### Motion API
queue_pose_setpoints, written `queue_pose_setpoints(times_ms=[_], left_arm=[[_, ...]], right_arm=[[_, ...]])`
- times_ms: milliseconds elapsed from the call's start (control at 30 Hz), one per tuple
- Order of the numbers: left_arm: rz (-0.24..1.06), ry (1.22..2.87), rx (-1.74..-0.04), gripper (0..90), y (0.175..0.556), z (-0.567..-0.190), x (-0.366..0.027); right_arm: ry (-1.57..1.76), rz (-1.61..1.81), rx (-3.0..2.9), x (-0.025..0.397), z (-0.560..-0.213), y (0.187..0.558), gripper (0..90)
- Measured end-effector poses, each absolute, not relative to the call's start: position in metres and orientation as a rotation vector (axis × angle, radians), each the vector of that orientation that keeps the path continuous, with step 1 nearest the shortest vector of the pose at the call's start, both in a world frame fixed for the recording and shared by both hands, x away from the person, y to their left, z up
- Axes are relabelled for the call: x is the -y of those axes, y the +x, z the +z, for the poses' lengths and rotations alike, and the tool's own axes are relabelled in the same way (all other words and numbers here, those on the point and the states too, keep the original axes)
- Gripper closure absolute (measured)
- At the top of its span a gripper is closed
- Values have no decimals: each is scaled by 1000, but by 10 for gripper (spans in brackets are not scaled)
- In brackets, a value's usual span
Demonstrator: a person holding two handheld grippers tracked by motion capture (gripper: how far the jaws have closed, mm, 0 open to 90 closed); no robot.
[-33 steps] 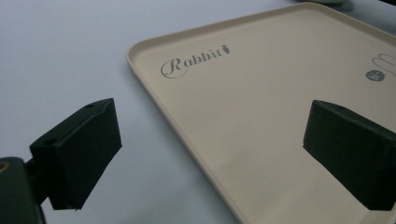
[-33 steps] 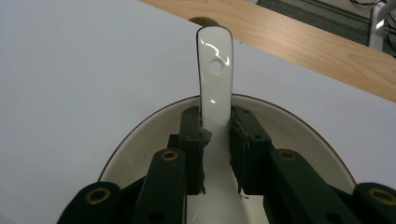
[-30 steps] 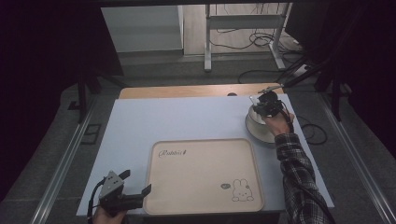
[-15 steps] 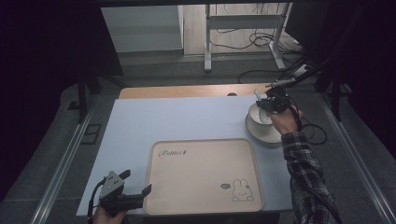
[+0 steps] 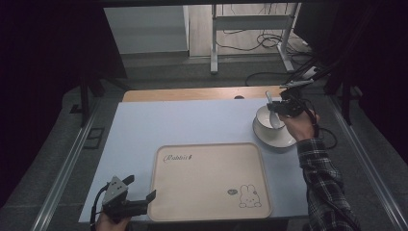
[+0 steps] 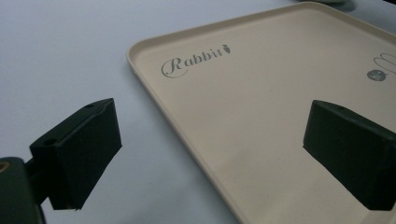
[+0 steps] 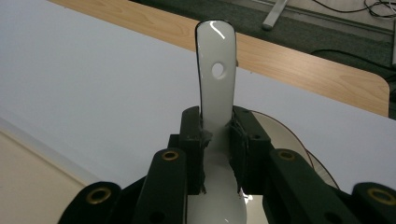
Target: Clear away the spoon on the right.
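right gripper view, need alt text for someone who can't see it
The right gripper has its two black jaws shut on the handle of a white ceramic spoon, which points up and away and has a small hole near its end. Beneath lie a white-covered table and the rim of a bowl.

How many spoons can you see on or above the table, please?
1. A white ceramic spoon is clamped at its handle by the right gripper, its scoop over the white bowl at the table's far right.

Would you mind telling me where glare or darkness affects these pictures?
Right gripper view: a bright glint sits on the white spoon's handle tip. High view: the surroundings are dark, the table evenly lit. Left gripper view: the tray looks soft, without glare.
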State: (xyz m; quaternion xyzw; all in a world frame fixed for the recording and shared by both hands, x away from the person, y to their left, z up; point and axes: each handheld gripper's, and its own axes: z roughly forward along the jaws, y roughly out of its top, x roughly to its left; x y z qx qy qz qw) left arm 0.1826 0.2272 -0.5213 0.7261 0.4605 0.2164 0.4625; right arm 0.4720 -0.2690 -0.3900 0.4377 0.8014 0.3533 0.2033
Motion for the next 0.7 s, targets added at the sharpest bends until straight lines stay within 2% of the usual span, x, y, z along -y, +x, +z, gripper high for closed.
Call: queue_pose_setpoints(times_ms=[700], left_arm=[[534, 1790, -1131, 38, 183, -521, -227]], right_arm=[[1159, 1004, -2310, 270, -378, 430, 761]])
